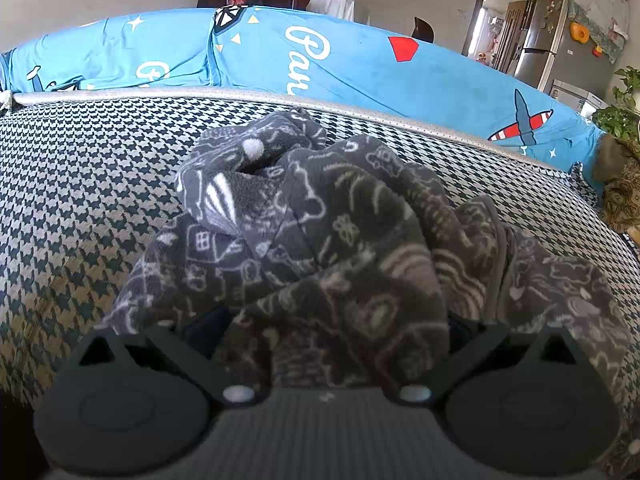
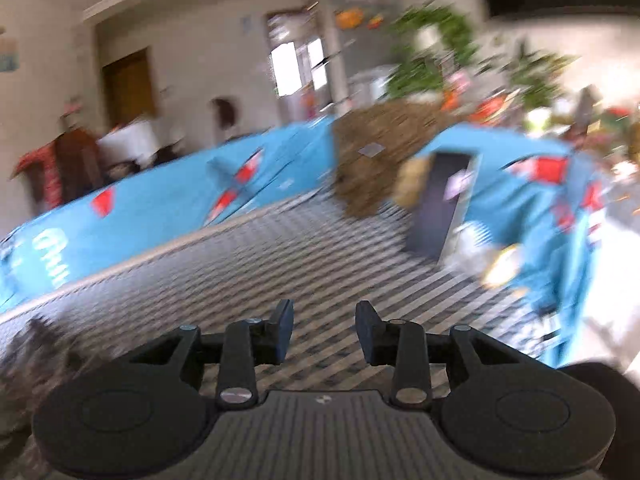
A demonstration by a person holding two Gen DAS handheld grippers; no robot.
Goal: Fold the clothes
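Observation:
A dark grey fleece garment (image 1: 320, 240) with white doodle print lies crumpled on the houndstooth seat (image 1: 80, 184). In the left wrist view it is heaped over my left gripper (image 1: 332, 332). Cloth covers the fingertips, but the linkages are spread wide and dark pads (image 1: 204, 328) peek out far apart, so the gripper stands open with fabric between the fingers. The right wrist view is motion-blurred. There my right gripper (image 2: 325, 332) hangs open above the seat (image 2: 320, 248), nothing between its fingers, with an edge of the garment (image 2: 36, 356) at lower left.
Blue printed cushions (image 1: 320, 60) line the back of the seat. A brown patterned cloth (image 2: 368, 160) and a dark flat object (image 2: 440, 208) lie at the far right end. Plants (image 1: 624, 116), a fridge (image 1: 568, 40), a doorway and chairs stand behind.

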